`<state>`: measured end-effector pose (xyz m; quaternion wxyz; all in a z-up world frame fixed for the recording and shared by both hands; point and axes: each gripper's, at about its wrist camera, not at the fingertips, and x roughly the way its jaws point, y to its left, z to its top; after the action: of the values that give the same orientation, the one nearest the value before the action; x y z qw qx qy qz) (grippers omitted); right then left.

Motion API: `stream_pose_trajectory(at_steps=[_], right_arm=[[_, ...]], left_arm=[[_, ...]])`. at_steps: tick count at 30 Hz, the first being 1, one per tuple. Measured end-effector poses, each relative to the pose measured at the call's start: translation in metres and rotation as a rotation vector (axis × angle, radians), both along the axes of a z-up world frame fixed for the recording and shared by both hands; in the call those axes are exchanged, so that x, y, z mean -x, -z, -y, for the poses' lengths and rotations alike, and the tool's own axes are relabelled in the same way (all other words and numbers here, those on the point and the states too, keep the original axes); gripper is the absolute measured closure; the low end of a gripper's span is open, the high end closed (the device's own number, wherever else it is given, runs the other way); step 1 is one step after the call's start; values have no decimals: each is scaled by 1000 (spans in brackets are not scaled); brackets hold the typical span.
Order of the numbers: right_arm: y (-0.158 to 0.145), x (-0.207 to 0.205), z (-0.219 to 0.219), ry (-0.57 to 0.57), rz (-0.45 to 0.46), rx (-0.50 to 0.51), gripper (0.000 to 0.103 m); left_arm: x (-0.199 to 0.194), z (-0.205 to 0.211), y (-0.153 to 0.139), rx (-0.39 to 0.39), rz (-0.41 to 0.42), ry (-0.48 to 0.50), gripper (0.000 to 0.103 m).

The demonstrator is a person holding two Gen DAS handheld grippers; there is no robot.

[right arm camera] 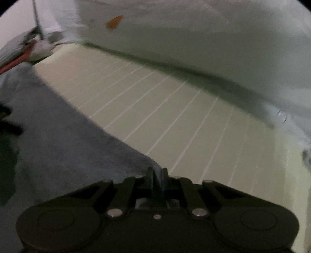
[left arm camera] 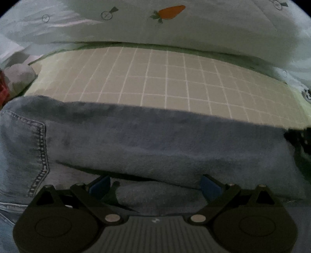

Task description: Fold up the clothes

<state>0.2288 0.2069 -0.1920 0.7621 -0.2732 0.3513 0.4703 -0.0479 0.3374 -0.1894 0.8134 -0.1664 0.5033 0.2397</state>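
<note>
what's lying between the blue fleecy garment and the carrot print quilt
Only bare checked sheet separates the blue fleecy garment from the carrot-print quilt, seen in both wrist views.

- The jeans (left arm camera: pixel 136 148) are faded blue denim, with pale stitching in double rows along a seam at the left of the left wrist view; the fabric looks darker slate-blue in the right wrist view (right arm camera: pixel 64 136).
- The bed sheet (left arm camera: pixel 165 77) is beige to pale yellow-green, crossed by thin white lines in a grid of squares.
- The quilt (left arm camera: pixel 213 33) is pale whitish-green, printed with an orange carrot (left arm camera: pixel 171 12) with a green top and small grey outlined circles.
- The left gripper's fingers (left arm camera: pixel 99 186) have blue pads on black links; the right gripper (right arm camera: pixel 157 175) is black.
- A red and white bundle (left arm camera: pixel 11 81) lies at the far left edge.
</note>
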Motion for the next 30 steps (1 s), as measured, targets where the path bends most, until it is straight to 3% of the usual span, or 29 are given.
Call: stream_pose_trajectory(at_steps=[5,8,10,13,16,21,24,27,30], right_arm=[[-16,-24,-49,112,167,-49,93],[-22,-28,-64,208,188,-69,77],[-25,-24,-63,268,192,-96,56],[-32,-8,-28,376,131,-161,52],[-42,9,31,577,93,-228,48],[-60,13,160,1018,-8,-418,34],[-45,2,211,1191,-52,-390,32],[-24,-8,232,1208,-112,-321,31],[-13,-17,240,1184,-211,-337,31]], left_arm=[[0,-3,7,1,-28,-11,4],[1,-4,9,0,-40,-15,4],[2,-5,7,-3,-42,-16,4],[5,-3,5,-8,-45,-15,4],[4,-1,3,-14,-47,-6,4],[1,4,-1,-21,-48,20,4],[-3,10,-3,-17,-44,40,4],[-7,16,-5,-14,-40,58,4],[-11,21,-7,-21,-39,71,4]])
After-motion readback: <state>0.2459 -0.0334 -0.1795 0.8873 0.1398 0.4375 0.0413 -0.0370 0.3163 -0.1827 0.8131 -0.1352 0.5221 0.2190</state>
